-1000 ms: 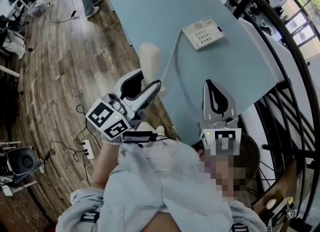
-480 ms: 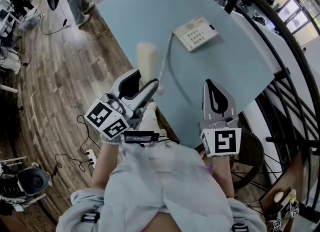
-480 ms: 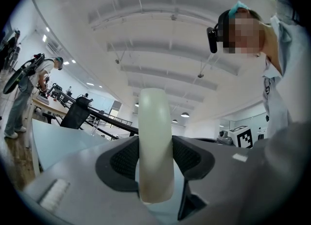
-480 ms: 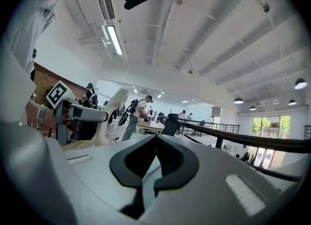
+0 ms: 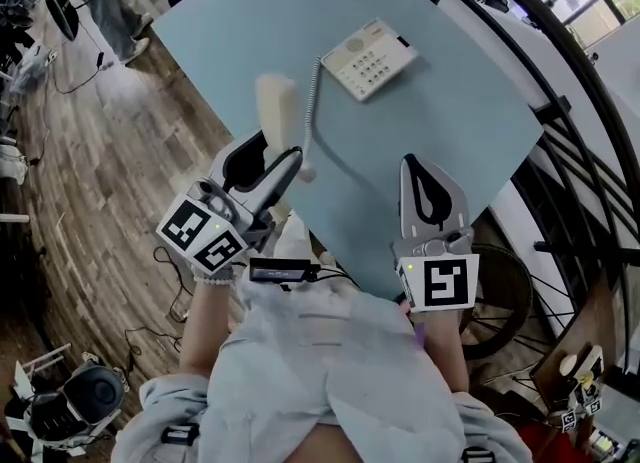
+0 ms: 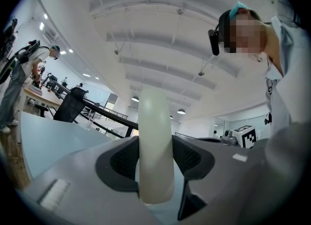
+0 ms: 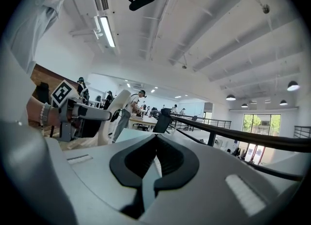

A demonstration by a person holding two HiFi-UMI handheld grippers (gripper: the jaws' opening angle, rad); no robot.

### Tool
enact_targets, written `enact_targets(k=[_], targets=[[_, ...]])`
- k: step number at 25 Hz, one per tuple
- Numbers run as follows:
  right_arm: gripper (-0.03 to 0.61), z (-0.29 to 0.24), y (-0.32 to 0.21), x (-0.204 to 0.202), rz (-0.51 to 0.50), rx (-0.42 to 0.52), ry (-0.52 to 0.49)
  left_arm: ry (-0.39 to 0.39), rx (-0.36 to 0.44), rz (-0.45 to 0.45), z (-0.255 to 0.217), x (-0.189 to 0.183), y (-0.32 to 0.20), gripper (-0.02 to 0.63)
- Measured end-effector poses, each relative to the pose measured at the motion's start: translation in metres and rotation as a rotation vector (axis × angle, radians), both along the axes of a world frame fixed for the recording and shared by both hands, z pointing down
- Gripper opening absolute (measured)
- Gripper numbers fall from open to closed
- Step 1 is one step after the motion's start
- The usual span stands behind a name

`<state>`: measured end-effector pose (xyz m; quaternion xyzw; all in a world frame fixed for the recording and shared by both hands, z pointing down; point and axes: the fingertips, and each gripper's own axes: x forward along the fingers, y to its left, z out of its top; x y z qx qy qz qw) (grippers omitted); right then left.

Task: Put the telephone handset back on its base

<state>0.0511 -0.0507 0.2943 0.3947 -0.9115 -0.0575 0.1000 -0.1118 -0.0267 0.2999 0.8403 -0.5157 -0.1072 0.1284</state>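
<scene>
Handset (image 5: 277,116) squeezed in left gripper (image 5: 268,169), above left edge of table (image 5: 455,136). Telephone base (image 5: 368,58) farther off, bare top between, only curly cord (image 5: 312,101) running across. Right gripper (image 5: 428,183) over near edge, jaws pressed together, holding nothing.

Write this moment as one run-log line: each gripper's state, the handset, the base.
left gripper: shut on handset | right gripper: shut, empty | handset: lifted, off base | base: on table, ahead

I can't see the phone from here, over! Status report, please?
Left claw shut on handset, held over table. Right claw shut, empty. Base farther across, cord running to it. Nothing blocking.
</scene>
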Motion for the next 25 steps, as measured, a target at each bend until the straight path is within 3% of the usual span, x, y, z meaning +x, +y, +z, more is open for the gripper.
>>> enact_targets(k=[25], targets=[[0.006, 0.03, -0.095, -0.013, 0.215, -0.078, 0.049, -0.037, -0.129, 0.221, 0.038, -0.012, -0.138, 0.206]])
